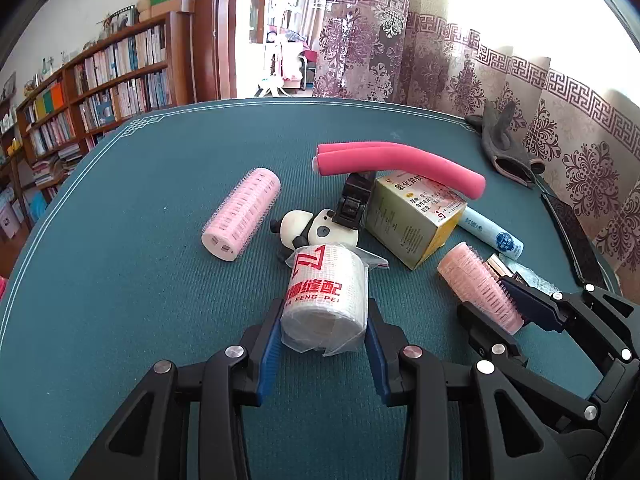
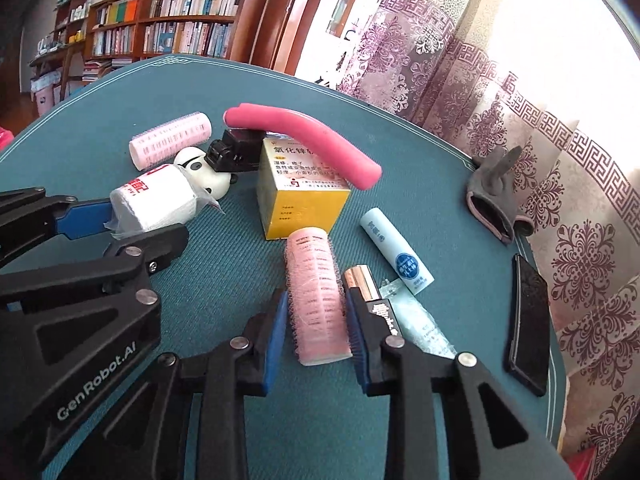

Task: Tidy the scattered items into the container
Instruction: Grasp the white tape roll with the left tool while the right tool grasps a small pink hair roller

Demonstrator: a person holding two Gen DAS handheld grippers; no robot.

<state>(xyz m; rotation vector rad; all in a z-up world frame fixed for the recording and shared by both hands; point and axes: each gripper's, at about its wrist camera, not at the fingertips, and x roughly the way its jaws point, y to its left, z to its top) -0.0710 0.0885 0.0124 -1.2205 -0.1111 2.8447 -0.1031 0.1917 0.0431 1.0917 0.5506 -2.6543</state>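
My left gripper (image 1: 324,320) is shut on a white bandage roll with red lettering (image 1: 326,296), which rests on the green table mat (image 1: 140,240). It also shows in the right wrist view (image 2: 154,200). My right gripper (image 2: 318,312) is shut on a pink hair roller (image 2: 318,300), also seen in the left wrist view (image 1: 480,292). A second pink roller (image 1: 242,212) lies to the left. A panda figure (image 1: 312,230), a yellow box (image 1: 412,220), a pink foam stick (image 1: 400,164) and a black stamp (image 1: 352,200) are piled behind. No container is in view.
A pale blue tube (image 2: 396,256), a lipstick (image 2: 366,284) and a clear packet (image 2: 420,328) lie right of my right gripper. A black phone (image 2: 528,320) and a grey glove (image 2: 496,196) sit near the right table edge. Bookshelves (image 1: 100,92) and curtains (image 1: 520,92) stand behind.
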